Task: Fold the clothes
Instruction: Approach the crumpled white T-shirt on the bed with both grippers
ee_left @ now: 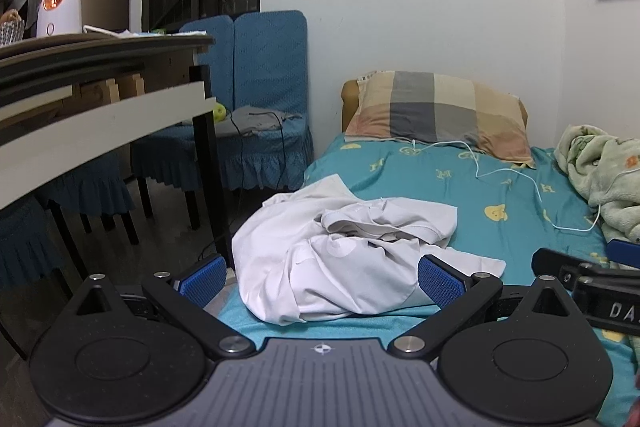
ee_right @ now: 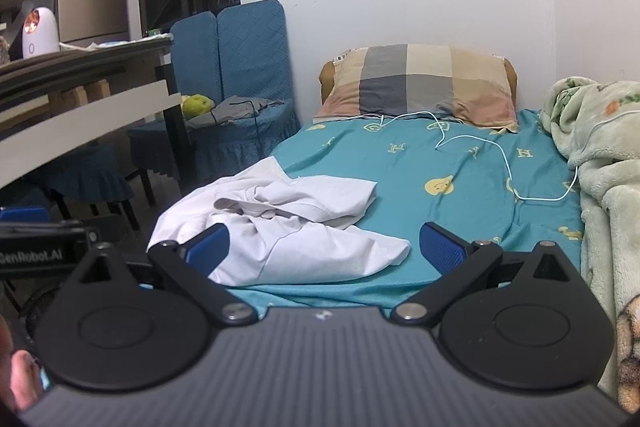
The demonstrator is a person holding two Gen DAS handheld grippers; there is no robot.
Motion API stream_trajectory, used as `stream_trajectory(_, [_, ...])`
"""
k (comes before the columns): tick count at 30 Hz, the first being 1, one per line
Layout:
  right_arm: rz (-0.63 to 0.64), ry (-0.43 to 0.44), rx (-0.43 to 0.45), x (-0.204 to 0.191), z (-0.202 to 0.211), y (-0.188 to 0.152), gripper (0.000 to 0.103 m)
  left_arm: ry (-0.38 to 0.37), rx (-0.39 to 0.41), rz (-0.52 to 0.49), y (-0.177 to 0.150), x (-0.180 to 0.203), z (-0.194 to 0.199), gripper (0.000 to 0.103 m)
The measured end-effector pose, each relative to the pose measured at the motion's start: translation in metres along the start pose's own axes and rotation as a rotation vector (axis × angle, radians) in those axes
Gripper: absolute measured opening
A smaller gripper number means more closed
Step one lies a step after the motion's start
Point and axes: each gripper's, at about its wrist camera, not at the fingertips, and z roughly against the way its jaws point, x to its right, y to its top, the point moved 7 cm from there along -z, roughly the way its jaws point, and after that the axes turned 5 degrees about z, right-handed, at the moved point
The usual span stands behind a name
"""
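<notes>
While both tongs, left and right, gape wide, a crumpled white shirt lies on the teal bed.

Left tool spread wide, crumpled white garment on bed

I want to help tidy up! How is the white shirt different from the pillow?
The white shirt is plain and crumpled in a heap near the bed's foot; the pillow is checked, smooth and plump at the head. The shirt lies between the open grippers; the pillow is far off. Both rest on the teal sheet.
</notes>
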Motion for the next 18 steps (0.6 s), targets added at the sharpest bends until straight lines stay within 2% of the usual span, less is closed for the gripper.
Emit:
stream_trajectory(7, [-0.039, 0.007, -0.031, 0.001, -0.005, -0.001, 0.103, -0.011, -0.011, -0.021, -0.004, 0.008, -0.001, 0.103])
stream_trajectory(18, [-0.079, -0.014, 0.015, 0.014, -0.004, 0.002, 0.103, -0.018, -0.021, -0.021, -0.008, 0.013, -0.004, 0.103])
